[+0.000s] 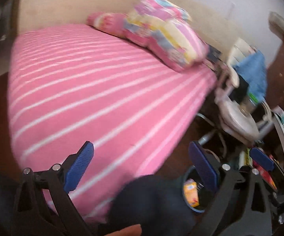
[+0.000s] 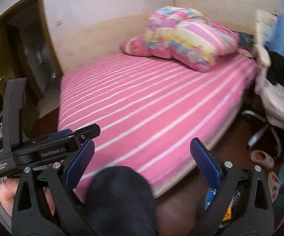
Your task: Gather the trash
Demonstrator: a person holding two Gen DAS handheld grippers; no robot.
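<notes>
Through the left wrist view, my left tool [image 1: 142,167] stood with its blue pads wide apart and nothing between them; it pointed down over the near corner of the bed [image 1: 94,90], whose pink striped sheet lay bare of any litter I could see. The trash sat low at the right instead: a yellow packet [image 1: 191,194] lay inside a dark bin with a blue rim [image 1: 196,209] on the floor beside the bed, which I judged was where the collecting was meant to end up. The frame was smeared, so I could not say what else lay in that bin. Beyond it a white chair [image 1: 238,122] carried a blue cloth [image 1: 254,68], clear of my reach.

Through the right wrist view, my right tool [image 2: 142,164] was likewise spread open and empty, aimed across the same bed toward the folded quilt [image 2: 183,39] piled at the far end by the wall. My left tool's body [image 2: 43,149] showed at the left, gripped in my hand [image 2: 6,194]. Behind my right pad a scrap of yellow and blue packaging [image 2: 227,213] peeked out, probably the bin's contents. Slippers [image 2: 261,159] rested on the floor under the chair. With both tools free, I judged another piece had yet to be found.
</notes>
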